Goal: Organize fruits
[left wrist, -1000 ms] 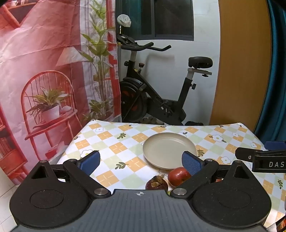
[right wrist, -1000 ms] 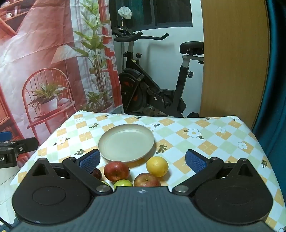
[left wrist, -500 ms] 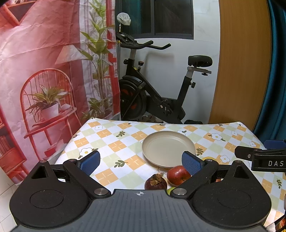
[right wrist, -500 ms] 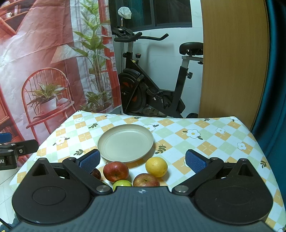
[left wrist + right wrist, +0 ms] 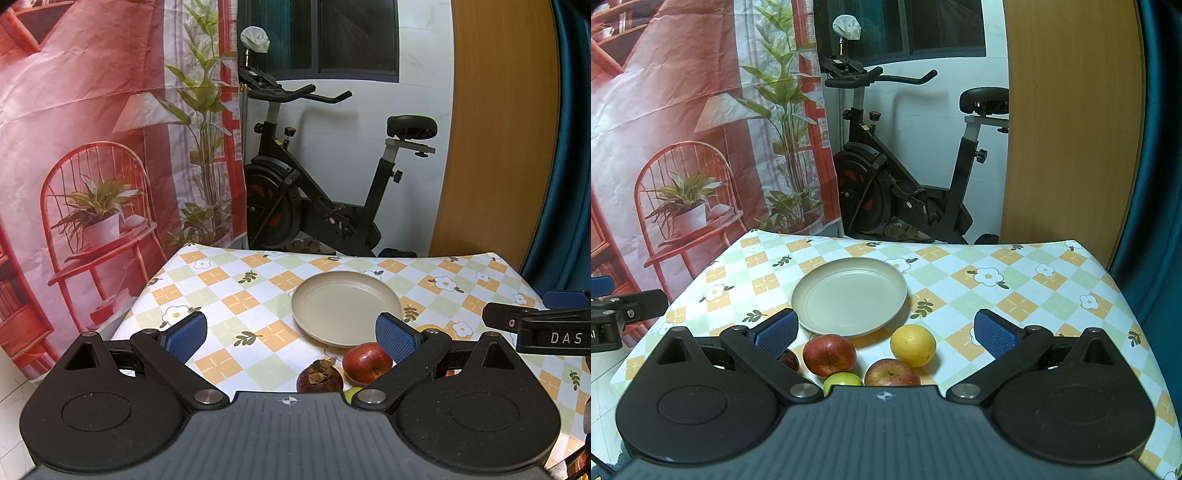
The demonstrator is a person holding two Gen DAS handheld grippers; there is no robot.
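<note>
An empty beige plate sits mid-table; it also shows in the left wrist view. In front of it lie a red apple, a yellow orange, a second red apple, a green fruit and a dark mangosteen. In the left wrist view the mangosteen and red apple lie near the table's front edge. My left gripper is open and empty above the table's near left. My right gripper is open and empty, just short of the fruits.
The table has a checked flowered cloth. An exercise bike stands behind it, a printed red backdrop to the left, a wooden panel and blue curtain to the right. The right gripper's finger shows at the left view's right edge.
Both views have shifted slightly; the fruits and plate sit a little higher in the frames. Both grippers stay open. No fruit has moved.
</note>
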